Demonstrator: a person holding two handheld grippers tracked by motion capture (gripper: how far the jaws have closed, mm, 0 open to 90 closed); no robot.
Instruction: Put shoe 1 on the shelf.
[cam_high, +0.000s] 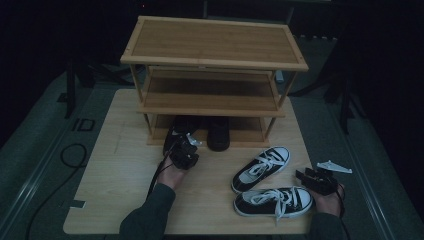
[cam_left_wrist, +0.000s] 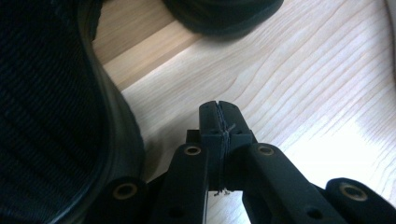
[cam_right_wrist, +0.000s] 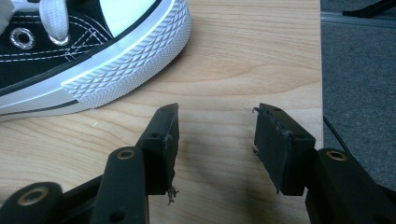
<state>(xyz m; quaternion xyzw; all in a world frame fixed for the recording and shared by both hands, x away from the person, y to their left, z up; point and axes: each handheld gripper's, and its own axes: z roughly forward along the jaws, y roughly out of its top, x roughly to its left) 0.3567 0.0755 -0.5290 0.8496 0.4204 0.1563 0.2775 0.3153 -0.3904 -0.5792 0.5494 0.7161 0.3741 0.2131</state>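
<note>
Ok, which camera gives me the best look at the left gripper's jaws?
The left gripper view: the left gripper has its jaws pressed together, empty, beside a black shoe. The high view shows the gripper small and dark.

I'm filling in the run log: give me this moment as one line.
left tool: shut, empty, beside dark shoe at wooden rack | right tool: open, empty, by black-and-white sneaker

Dim recording studio or lab, suggested by a small pale wooden table (cam_high: 125, 200) set on grey carpet, black stand legs (cam_high: 70, 85) seen at both sides, a cable (cam_high: 70, 155) trailed across the floor, darkness beyond.
</note>
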